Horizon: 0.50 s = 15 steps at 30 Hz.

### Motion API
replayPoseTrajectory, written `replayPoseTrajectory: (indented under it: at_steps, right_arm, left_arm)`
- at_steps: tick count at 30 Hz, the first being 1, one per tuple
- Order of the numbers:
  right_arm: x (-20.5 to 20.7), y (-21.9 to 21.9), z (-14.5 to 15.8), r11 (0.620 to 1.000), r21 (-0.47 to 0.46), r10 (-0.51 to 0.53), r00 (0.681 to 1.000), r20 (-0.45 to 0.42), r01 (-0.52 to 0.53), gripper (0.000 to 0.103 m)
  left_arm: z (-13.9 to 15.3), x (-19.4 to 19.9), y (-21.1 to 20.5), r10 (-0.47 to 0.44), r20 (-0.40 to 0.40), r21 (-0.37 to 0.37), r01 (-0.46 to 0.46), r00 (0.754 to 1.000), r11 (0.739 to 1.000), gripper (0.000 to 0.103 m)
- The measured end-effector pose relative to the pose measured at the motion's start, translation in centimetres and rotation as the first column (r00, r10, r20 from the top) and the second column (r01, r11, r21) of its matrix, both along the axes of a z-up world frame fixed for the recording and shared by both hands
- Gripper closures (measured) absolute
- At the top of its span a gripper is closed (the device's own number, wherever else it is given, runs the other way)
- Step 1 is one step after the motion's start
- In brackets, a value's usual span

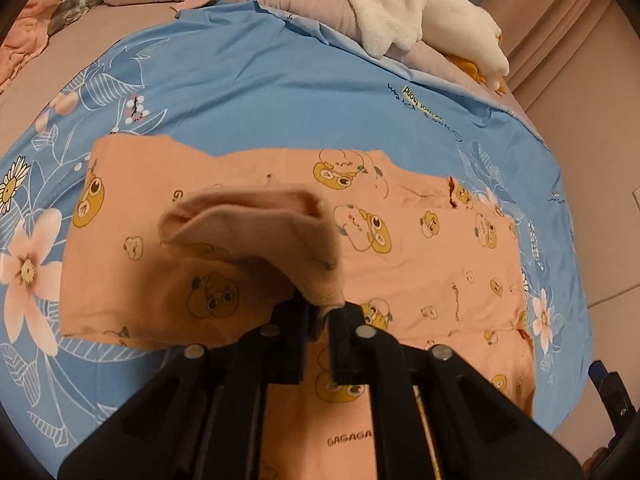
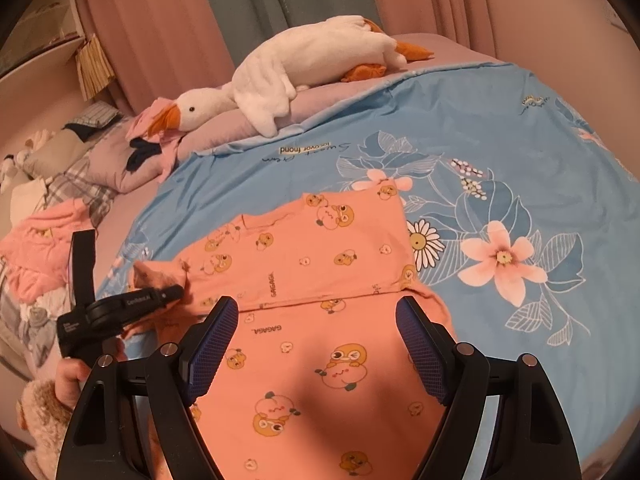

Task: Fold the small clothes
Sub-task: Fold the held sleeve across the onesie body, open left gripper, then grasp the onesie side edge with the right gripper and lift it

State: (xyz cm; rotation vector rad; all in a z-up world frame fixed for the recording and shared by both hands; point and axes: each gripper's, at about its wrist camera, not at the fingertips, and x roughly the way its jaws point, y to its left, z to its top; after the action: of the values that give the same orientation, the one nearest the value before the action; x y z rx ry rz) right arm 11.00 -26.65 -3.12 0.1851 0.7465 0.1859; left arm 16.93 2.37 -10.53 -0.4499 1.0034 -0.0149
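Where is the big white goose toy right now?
The white goose toy lies at the far edge of the bed in the right wrist view, stretched along a mauve pillow just beyond the blue flowered sheet, well behind the orange shirt.

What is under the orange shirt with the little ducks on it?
The orange shirt lies on a blue flowered sheet. The sheet shows all around it; whatever is directly beneath the cloth is covered.
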Motion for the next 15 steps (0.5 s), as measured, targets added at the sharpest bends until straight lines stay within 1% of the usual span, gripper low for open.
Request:
replayPoseTrajectory:
  at_steps: [1, 2, 3, 4, 6, 7, 8, 9, 10, 12, 13, 15]
  right_arm:
    - [0.1, 0.2, 0.1, 1.0, -0.007, 0.004, 1.0, 0.002, -0.004, 0.022]
    - [0.1, 0.4, 0.3, 1.0, -0.016, 0.01, 1.0, 0.005, -0.009, 0.022]
    - [0.2, 0.7, 0.5, 1.0, -0.027, 0.016, 1.0, 0.008, -0.015, 0.022]
    - [0.2, 1.1, 0.7, 0.999, -0.043, 0.025, 1.0, 0.014, -0.025, 0.022]
    - [0.3, 1.9, 1.2, 0.996, -0.072, 0.051, 0.998, 0.023, -0.049, 0.022]
    - [0.4, 2.4, 1.6, 0.995, -0.079, 0.069, 0.997, 0.026, -0.066, 0.022]
    - [0.4, 2.9, 1.9, 0.993, -0.074, 0.091, 0.995, 0.028, -0.089, 0.022]
    - [0.5, 3.2, 2.1, 0.992, -0.062, 0.114, 0.993, 0.025, -0.113, 0.022]
    - [0.5, 3.9, 2.5, 0.987, -0.042, 0.157, 0.987, 0.018, -0.156, 0.022]
    - [0.7, 5.0, 3.1, 0.977, -0.034, 0.213, 0.977, 0.015, -0.212, 0.022]
    - [0.8, 6.1, 3.4, 0.97, -0.049, 0.24, 0.971, 0.014, -0.239, 0.022]
    - [1.0, 8.0, 3.5, 0.96, -0.085, 0.269, 0.963, 0.004, -0.268, 0.022]
  left_arm:
    - [0.3, -0.3, 0.3, -0.007, -0.006, -0.015, 0.007, 1.0, 1.0, 0.074]
    - [0.7, -0.5, 0.6, -0.01, -0.004, -0.03, 0.01, 1.0, 1.0, 0.052]
    - [1.2, -1.0, 1.0, -0.011, 0.01, -0.043, 0.011, 1.0, 0.999, 0.036]
    - [2.2, -1.8, 1.6, -0.005, 0.047, -0.053, 0.008, 0.999, 0.999, 0.033]
    - [3.5, -3.2, 2.5, 0.004, 0.092, -0.052, 0.001, 0.996, 0.999, 0.025]
    - [4.2, -4.0, 3.2, 0.013, 0.114, -0.053, -0.007, 0.993, 0.999, 0.023]
    - [4.8, -4.9, 4.1, 0.033, 0.136, -0.059, -0.025, 0.99, 0.998, 0.021]
    - [5.4, -5.9, 5.3, 0.061, 0.155, -0.063, -0.051, 0.986, 0.997, 0.02]
    - [5.7, -6.7, 6.4, 0.09, 0.164, -0.062, -0.081, 0.982, 0.995, 0.02]
    - [6.0, -7.8, 8.2, 0.146, 0.164, -0.046, -0.141, 0.975, 0.989, 0.02]
    - [5.9, -8.7, 9.6, 0.191, 0.159, -0.032, -0.188, 0.969, 0.982, 0.021]
    - [5.4, -9.9, 11.5, 0.254, 0.139, -0.027, -0.253, 0.957, 0.967, 0.022]
